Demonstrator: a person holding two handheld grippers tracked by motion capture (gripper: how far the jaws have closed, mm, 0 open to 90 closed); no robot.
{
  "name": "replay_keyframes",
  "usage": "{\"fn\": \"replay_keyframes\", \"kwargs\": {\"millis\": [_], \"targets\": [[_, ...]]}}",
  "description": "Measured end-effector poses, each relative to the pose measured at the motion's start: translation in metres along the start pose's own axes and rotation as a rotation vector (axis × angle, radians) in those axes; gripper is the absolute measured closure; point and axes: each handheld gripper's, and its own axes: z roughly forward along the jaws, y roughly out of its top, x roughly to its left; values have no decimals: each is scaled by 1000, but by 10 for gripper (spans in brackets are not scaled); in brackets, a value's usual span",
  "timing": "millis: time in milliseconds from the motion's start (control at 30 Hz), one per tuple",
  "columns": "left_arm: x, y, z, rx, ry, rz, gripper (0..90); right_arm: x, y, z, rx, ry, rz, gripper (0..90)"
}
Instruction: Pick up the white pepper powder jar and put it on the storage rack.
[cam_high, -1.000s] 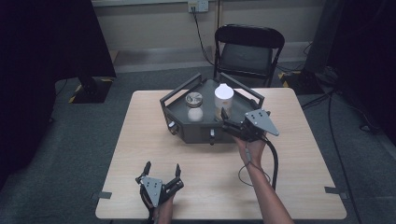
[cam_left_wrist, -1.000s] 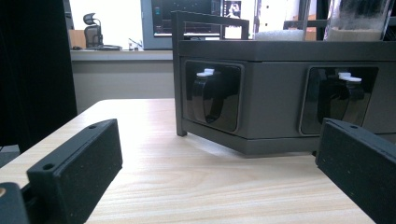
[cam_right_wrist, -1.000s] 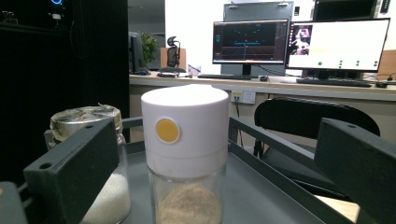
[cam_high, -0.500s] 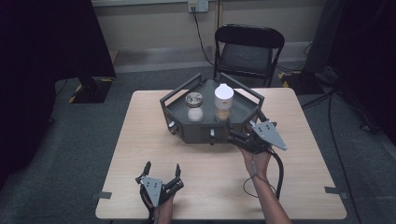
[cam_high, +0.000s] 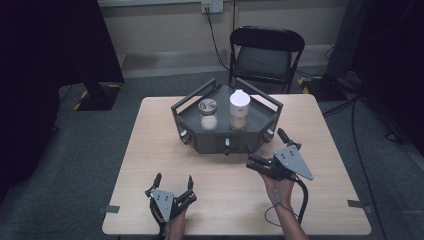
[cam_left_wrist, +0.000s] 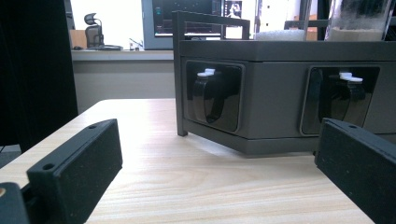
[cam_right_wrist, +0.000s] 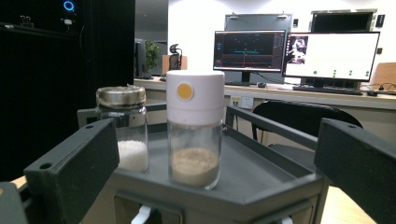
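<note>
The left gripper (cam_high: 174, 186) has its two black jaws spread wide with nothing between them, low over the near-left part of the pale wooden table (cam_high: 150, 130). The right gripper (cam_high: 272, 152) is likewise wide open and holds nothing; it is raised just beside the front right corner of the dark grey six-sided metal tray (cam_high: 227, 140), its jaws apart from it. In that tray stand two jars close together: a clear glass jar with a tall white cap (cam_right_wrist: 194, 128) holding tan powder, and a shorter glass jar with a metal lid (cam_right_wrist: 123, 126) holding white grains. Beyond the table stands a black folding chair (cam_high: 265, 52).
</note>
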Motion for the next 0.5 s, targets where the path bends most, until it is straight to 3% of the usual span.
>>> {"fn": "replay_keyframes", "kwargs": {"millis": [500], "targets": [[-1, 0, 0, 0, 5, 0, 2, 3, -24, -35, 30, -27, 2, 0]]}}
